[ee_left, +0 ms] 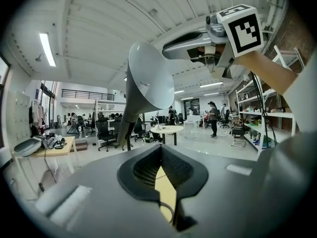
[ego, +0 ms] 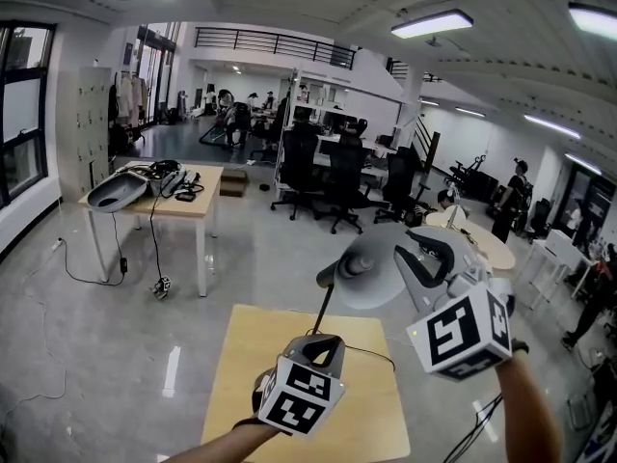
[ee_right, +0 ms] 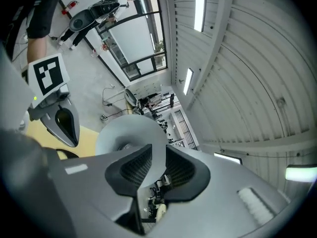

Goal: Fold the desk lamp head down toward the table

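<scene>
My left gripper (ego: 326, 346) and right gripper (ego: 422, 251) wear smooth pale grey shells with black ribbed pads (ee_left: 146, 171). Each carries a white cube (ego: 461, 331) printed with black square markers.

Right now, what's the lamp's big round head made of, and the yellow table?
Lamp head: probably plastic or painted metal, pale grey, smooth and matte, with soft shading and no sharp glints. Table: looks like light wood or wood-look laminate, flat, even yellow-tan, low sheen.
</scene>
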Demonstrator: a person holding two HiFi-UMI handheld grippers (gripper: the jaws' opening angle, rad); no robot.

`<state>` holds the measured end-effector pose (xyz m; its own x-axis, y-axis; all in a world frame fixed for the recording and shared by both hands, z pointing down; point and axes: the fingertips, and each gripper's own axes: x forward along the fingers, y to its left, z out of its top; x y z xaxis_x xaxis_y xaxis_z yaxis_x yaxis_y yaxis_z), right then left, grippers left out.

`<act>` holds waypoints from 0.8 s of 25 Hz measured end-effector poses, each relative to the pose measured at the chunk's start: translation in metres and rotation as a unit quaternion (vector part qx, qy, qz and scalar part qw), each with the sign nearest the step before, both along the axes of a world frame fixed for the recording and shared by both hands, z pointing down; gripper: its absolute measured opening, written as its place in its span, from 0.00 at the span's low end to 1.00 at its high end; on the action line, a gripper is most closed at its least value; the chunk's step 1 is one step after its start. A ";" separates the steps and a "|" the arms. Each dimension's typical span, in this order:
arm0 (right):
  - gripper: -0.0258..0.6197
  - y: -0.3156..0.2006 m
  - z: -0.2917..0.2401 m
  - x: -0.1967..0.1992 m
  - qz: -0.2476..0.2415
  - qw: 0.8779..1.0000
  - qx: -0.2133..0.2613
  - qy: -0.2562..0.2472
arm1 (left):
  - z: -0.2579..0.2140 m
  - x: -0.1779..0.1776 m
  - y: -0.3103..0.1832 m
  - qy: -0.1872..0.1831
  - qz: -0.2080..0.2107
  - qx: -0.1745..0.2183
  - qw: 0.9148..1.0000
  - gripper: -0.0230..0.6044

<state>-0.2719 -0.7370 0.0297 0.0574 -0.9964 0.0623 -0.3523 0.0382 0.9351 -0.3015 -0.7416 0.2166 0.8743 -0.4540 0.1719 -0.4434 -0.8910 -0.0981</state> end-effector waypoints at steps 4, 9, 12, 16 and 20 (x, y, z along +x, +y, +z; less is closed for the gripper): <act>0.22 -0.049 0.012 -0.030 0.008 0.999 -0.011 0.038 | 0.019 -0.031 -0.037 0.005 0.001 -0.002 1.000 0.07; 0.29 -0.073 0.031 -0.046 0.018 0.997 -0.039 0.066 | 0.040 -0.055 -0.052 0.008 -0.002 -0.004 1.000 0.07; 0.29 -0.085 0.032 -0.051 0.021 0.994 -0.066 0.084 | 0.040 -0.065 -0.058 0.006 -0.006 -0.009 1.000 0.07; 0.25 -0.090 0.028 -0.047 0.023 0.988 -0.109 0.111 | 0.034 -0.069 -0.058 0.002 -0.010 -0.009 1.000 0.07; 0.17 -0.089 0.026 -0.037 0.017 0.977 -0.168 0.130 | 0.028 -0.062 -0.061 0.003 -0.018 -0.011 1.000 0.07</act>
